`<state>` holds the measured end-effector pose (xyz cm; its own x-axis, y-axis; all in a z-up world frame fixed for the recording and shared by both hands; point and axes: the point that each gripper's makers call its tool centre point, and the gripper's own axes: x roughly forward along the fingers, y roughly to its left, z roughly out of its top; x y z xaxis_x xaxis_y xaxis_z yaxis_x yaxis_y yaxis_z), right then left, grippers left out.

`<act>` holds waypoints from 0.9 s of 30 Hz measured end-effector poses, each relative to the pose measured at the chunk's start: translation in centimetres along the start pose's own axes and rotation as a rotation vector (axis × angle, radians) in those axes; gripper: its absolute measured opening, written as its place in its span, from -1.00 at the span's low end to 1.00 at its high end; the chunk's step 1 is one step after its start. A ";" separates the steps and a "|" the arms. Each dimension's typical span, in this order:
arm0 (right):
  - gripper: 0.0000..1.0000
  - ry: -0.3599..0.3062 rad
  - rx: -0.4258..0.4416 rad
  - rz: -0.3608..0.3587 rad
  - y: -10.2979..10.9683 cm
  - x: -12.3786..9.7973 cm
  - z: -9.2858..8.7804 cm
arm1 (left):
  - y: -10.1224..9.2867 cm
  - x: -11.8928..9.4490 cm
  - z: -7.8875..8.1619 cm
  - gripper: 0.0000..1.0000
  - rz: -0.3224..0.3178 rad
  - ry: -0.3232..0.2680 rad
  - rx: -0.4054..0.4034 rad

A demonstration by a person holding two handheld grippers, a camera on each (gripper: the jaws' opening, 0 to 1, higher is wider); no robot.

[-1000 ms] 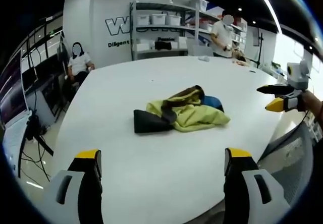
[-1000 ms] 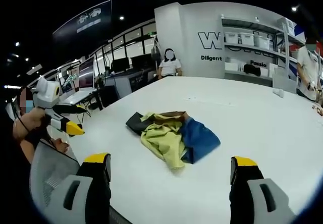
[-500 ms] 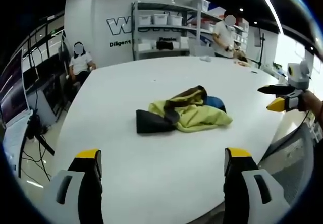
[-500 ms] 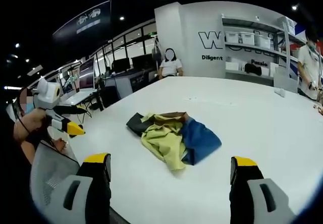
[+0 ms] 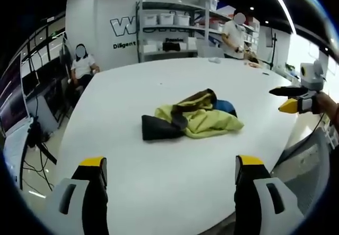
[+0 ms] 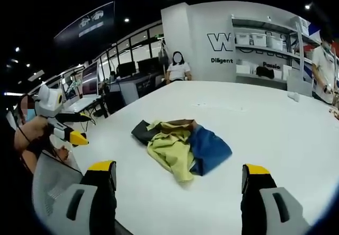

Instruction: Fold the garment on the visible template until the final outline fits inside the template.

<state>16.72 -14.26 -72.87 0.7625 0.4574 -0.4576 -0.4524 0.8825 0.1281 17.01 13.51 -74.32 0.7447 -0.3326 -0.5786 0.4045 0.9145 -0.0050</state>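
Note:
A crumpled garment (image 5: 193, 117) in yellow-green, black, brown and blue lies in a heap on the white table (image 5: 159, 76). In the right gripper view the same garment (image 6: 180, 145) shows its blue part on the right. My left gripper (image 5: 168, 167) is open, hovering over the near table edge, well short of the garment. My right gripper (image 6: 179, 170) is open too, with nothing between its jaws. The right gripper (image 5: 290, 98) also appears at the right edge of the left gripper view, and the left gripper (image 6: 68, 130) at the left of the right gripper view. No template outline is visible.
A grey mesh chair back (image 6: 53, 184) stands near the table edge. Shelves with bins (image 5: 175, 28) line the far wall. One person sits (image 5: 82, 65) beyond the table and another stands (image 5: 234, 36) at the far right. Desks with monitors (image 6: 100, 79) stand to the left.
Both views have shifted slightly with the hands. The garment has not moved and both grippers stay open.

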 end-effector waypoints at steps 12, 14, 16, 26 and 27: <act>0.96 0.002 -0.002 0.005 -0.7 1.6 1.0 | 0.9 1.2 0.5 0.90 0.006 0.012 0.016; 0.96 0.004 0.001 0.005 -1.0 2.0 1.0 | 0.9 1.4 0.7 0.90 0.004 0.012 0.009; 0.95 0.006 0.004 0.006 -1.2 2.3 1.1 | 1.1 1.9 0.9 0.89 0.003 0.010 0.006; 0.88 0.014 0.003 0.014 -2.9 4.8 1.8 | 2.3 4.0 1.6 0.85 0.005 0.026 0.023; 0.87 0.018 0.004 0.016 -3.2 5.2 1.9 | 2.5 4.4 1.7 0.85 0.007 0.026 0.021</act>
<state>23.00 -14.46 -73.97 0.7471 0.4693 -0.4708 -0.4627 0.8756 0.1386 22.17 13.93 -75.47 0.7335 -0.3200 -0.5996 0.4108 0.9116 0.0160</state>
